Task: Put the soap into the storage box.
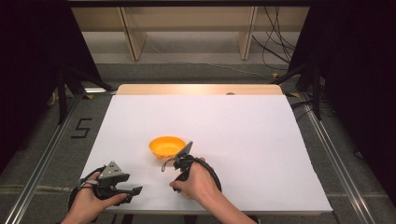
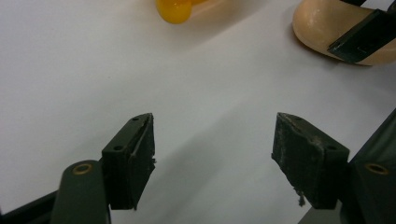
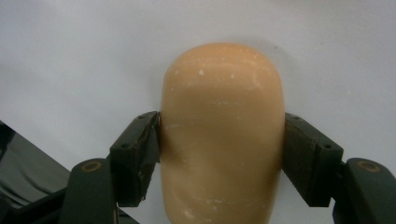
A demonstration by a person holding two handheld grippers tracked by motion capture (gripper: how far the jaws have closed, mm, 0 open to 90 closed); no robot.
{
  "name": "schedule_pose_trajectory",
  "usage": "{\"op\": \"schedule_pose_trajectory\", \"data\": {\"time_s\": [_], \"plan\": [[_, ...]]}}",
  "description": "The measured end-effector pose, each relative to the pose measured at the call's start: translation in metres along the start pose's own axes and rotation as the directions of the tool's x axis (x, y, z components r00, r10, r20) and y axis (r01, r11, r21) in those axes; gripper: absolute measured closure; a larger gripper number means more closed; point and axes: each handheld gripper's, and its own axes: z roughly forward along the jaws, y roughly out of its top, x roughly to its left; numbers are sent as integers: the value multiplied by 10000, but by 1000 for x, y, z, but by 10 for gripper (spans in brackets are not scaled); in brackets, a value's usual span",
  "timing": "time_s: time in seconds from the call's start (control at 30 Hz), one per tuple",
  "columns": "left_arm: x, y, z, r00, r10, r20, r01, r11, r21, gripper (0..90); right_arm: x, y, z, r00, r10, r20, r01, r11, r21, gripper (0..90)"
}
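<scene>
— Right gripper (image 3: pixel 222 154): jaws pinching a tan oval block (image 3: pixel 223 135) across its width, long axis running out along the jaws, low over the white table (image 1: pixel 261 140).

— Left gripper (image 2: pixel 212 158)?

— Spread, empty, near edge. Orange bowl (image 1: pixel 166 146) lies just ahead of the right; probably the drop spot.

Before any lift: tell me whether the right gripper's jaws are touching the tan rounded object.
Touching. In the right gripper view both jaws of the right gripper press against the tan rounded object's sides, no gap showing.
</scene>
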Motion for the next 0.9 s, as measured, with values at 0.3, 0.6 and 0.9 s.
{"op": "schedule_pose_trajectory", "data": {"time_s": [0.3, 0.6, 0.9], "plan": [[0, 0, 0, 9999, 27, 171, -28, 10000, 84, 296, 6, 1, 2, 9933, -1125, 266, 1114, 9930, 392, 343], [-1, 0, 0, 9996, 222, 160, -225, 9996, 148, 296, 7, 2, 1, 9842, -1755, 231, 1732, 9817, 789, 345], [-1, -1, 1, 9994, 312, 152, -314, 9994, 146, 296, 10, 5, 3, 9644, -2596, 510, 2528, 9609, 1129, 345]]}}
